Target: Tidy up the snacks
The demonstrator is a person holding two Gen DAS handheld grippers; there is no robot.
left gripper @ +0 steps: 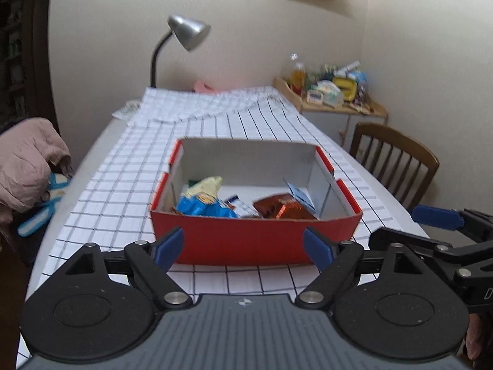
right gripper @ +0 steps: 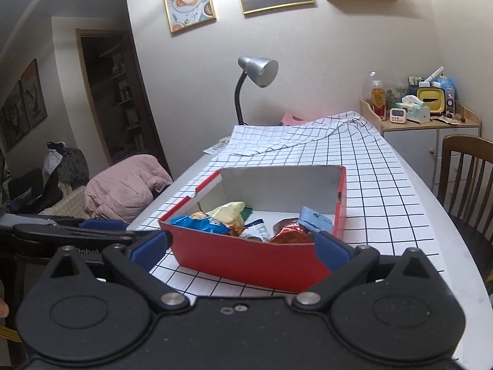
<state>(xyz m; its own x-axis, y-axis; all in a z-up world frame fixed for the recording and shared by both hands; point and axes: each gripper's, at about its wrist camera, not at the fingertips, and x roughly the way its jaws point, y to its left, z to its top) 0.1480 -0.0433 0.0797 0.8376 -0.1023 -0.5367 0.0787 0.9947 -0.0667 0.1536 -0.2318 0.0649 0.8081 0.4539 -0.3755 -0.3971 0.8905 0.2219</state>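
Left wrist view: left gripper [left gripper: 245, 248] spread wide, blue fingers [left gripper: 169, 246] holding nothing, poised just short of the near wall of the red box [left gripper: 255, 240]. Box sitting on the checked cloth [left gripper: 123, 191] over the worktop [left gripper: 101, 141], open-topped, with snacks inside: a blue packet [left gripper: 200, 208], a pale yellow packet [left gripper: 206, 186], a shiny orange-red packet [left gripper: 280, 208]. Right gripper [left gripper: 409, 231] seen from the side at the right edge. Desk lamp [left gripper: 188, 32] at the far end.

Right wrist view: right gripper [right gripper: 242, 246] opened wide, empty, fingers [right gripper: 149, 246] flanking the box's near corner without pressing on it. Same snacks within, plus a light blue sachet [right gripper: 315, 219] leaning at the right wall. Pink jacket [right gripper: 126, 188] beside the worktop, wooden chair [right gripper: 465, 172] on the right.
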